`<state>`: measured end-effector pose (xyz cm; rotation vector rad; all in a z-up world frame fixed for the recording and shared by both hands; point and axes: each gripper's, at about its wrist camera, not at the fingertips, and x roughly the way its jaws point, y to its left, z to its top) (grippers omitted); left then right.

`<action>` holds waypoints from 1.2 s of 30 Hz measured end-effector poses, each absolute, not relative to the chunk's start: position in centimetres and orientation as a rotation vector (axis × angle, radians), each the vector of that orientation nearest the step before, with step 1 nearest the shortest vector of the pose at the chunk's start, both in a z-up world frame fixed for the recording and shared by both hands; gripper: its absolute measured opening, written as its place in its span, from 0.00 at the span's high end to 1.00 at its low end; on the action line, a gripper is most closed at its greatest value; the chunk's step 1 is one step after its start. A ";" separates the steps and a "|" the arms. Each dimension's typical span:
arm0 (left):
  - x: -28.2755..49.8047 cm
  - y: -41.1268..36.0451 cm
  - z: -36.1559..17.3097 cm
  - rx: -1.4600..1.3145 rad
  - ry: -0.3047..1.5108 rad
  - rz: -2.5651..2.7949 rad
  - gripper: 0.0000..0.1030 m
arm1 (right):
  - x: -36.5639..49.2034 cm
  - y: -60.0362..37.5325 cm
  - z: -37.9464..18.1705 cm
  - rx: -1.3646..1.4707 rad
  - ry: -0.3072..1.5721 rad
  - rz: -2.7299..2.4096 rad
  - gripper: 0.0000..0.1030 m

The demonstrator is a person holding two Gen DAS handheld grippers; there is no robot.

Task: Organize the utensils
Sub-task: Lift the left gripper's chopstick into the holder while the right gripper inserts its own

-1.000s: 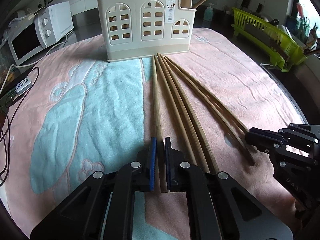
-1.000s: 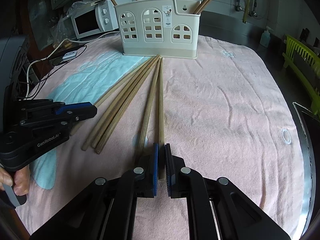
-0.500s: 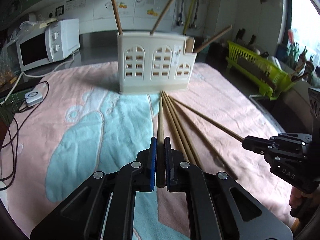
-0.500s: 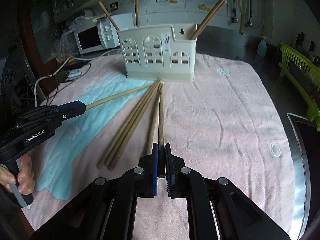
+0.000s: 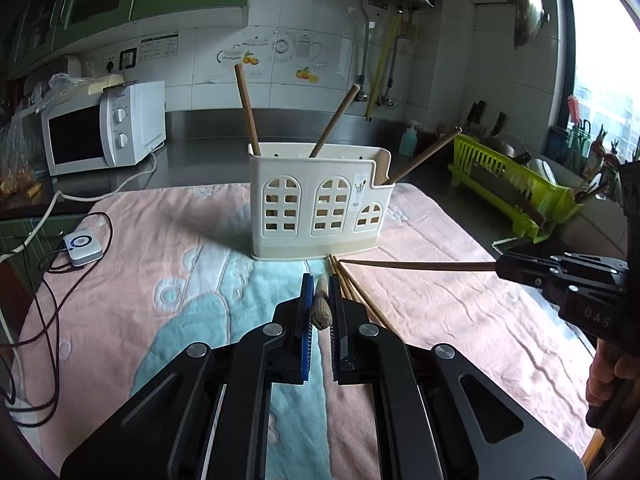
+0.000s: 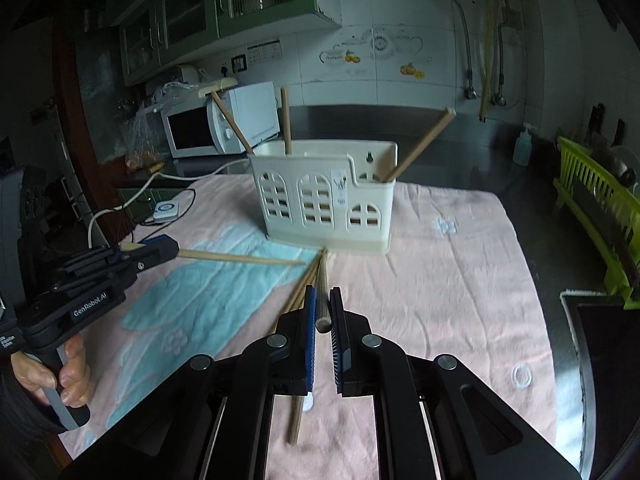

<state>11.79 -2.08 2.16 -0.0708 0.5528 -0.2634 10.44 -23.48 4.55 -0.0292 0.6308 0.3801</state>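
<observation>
Each claw is pinching one chopstick by its near end — left gripper (image 5: 320,312), right gripper (image 6: 322,316) — tips aimed toward the cream holder (image 5: 316,208), so the next move likely calls for raising them over its rim.

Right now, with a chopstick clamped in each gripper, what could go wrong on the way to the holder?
1. Both grippers, left gripper and right gripper, pinch their chopsticks near one end, so the long free tips may swing or pivot.
2. Both tips point toward the loose chopsticks on the towel and could scatter them.
3. Sticks already leaning in the holder could block insertion.
</observation>
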 end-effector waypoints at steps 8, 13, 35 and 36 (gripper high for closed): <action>14.2 -1.2 5.1 -0.090 0.558 -0.239 0.95 | 12.4 -23.2 9.0 -0.057 0.585 0.388 0.94; 15.4 -0.9 7.3 -0.081 0.545 -0.236 0.95 | 13.8 -24.0 12.1 -0.057 0.571 0.394 0.94; 18.4 -1.2 20.2 -0.055 0.317 -0.228 0.95 | 18.5 -25.1 22.2 -0.125 0.483 0.358 0.94; 18.6 -1.3 20.4 -0.058 0.313 -0.230 0.95 | 18.7 -25.1 22.1 -0.124 0.486 0.358 0.94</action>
